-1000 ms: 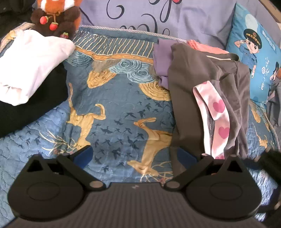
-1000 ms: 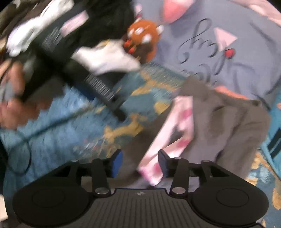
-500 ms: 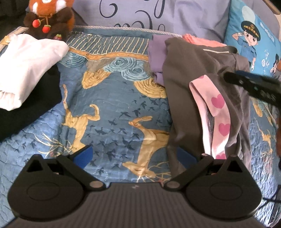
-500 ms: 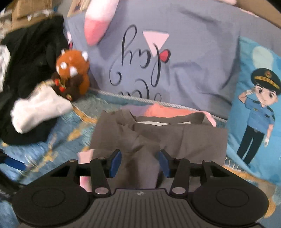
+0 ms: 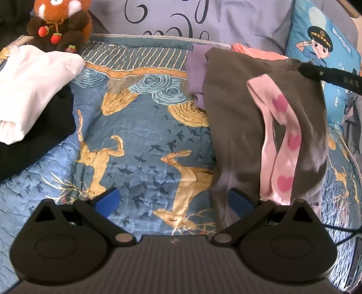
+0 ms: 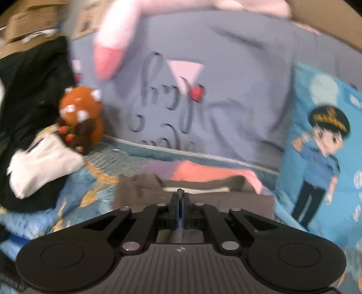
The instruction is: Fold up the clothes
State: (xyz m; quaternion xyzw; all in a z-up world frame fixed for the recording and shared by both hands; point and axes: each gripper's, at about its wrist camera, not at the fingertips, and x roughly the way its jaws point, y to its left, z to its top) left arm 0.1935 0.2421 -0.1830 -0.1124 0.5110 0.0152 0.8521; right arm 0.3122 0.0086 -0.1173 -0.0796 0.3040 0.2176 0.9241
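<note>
A grey garment lies crumpled on the right of the quilt, with a pink heart-print piece draped over it. A purple garment and a coral one lie under its far end. My left gripper hovers open over the quilt, its right pad above the grey garment's near end. My right gripper is closing tight on the grey garment, pads together with a nub of grey cloth pinched between them. From the left wrist, its black tip sits at the garment's far right corner.
A folded white garment rests on a black one at the left, beside a plush red panda. A lavender pillow and a blue cartoon pillow line the back. The blue deer-print quilt covers the bed.
My right gripper swung from the near left to the grey garment's far edge and shut on a fold of it. The left gripper stayed open and barely moved.
</note>
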